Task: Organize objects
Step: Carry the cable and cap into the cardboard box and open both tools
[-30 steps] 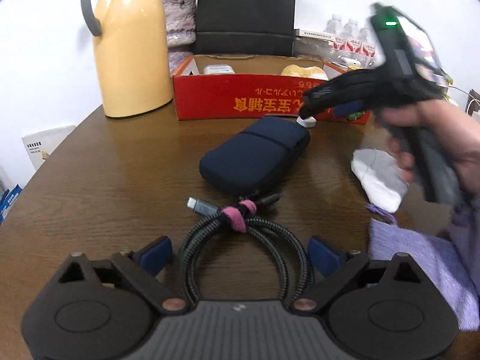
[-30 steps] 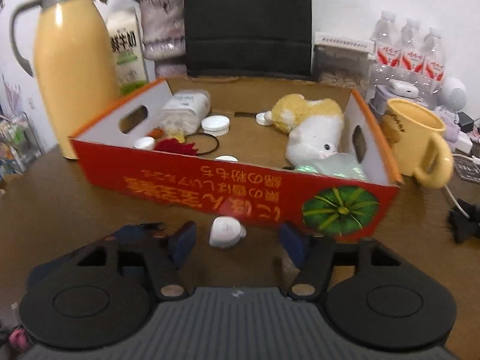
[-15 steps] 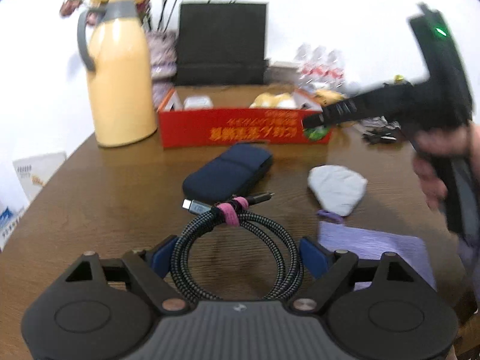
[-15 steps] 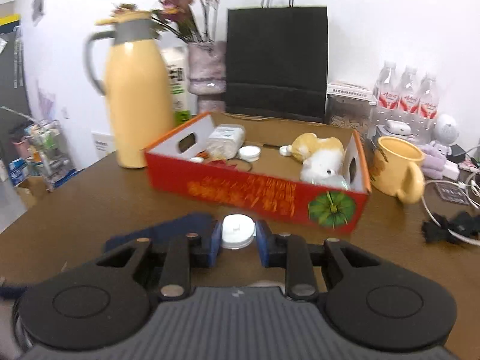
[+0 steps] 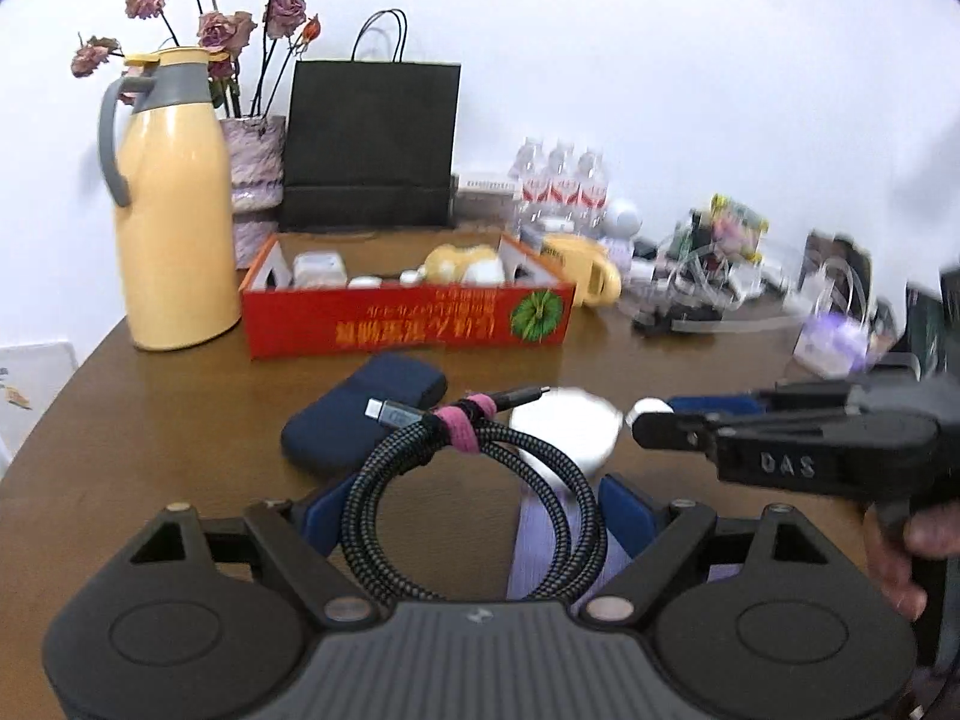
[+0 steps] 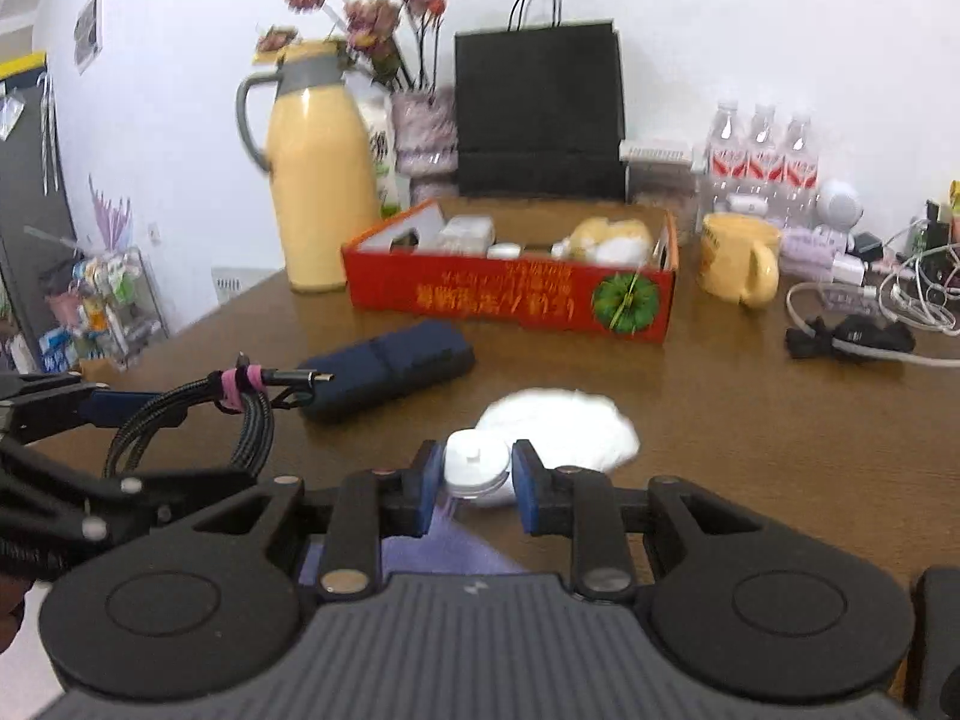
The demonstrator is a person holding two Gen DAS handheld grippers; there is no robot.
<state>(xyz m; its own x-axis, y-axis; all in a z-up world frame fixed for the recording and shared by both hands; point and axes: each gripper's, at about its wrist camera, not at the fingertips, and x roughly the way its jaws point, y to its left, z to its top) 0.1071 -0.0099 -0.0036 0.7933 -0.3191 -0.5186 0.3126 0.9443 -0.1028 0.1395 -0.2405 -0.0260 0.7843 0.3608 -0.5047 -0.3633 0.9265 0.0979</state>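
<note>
My left gripper (image 5: 474, 504) is shut on a coiled black braided cable (image 5: 480, 450) bound with a pink strap, held clear above the brown table (image 5: 180, 420). In the right wrist view the cable (image 6: 249, 420) hangs from the left gripper's fingers (image 6: 114, 405) at the left. My right gripper (image 6: 474, 474) is shut on a small round white piece (image 6: 477, 465), also off the table. It enters the left wrist view from the right, with the white piece (image 5: 651, 408) at its tip. A red cardboard box (image 6: 510, 294) holding several small items stands beyond both.
A navy pouch (image 6: 390, 369), a crumpled white wad (image 6: 558, 426) and a purple cloth (image 6: 432, 552) lie on the table before the box. Behind stand a yellow jug (image 5: 174, 210), a black paper bag (image 5: 372, 144), a yellow mug (image 6: 738, 267), water bottles and tangled cables (image 6: 870, 312).
My right gripper closed on the white piece by the box, lifted it and drew back. The left gripper closed slightly on the cable and raised it off the table.
</note>
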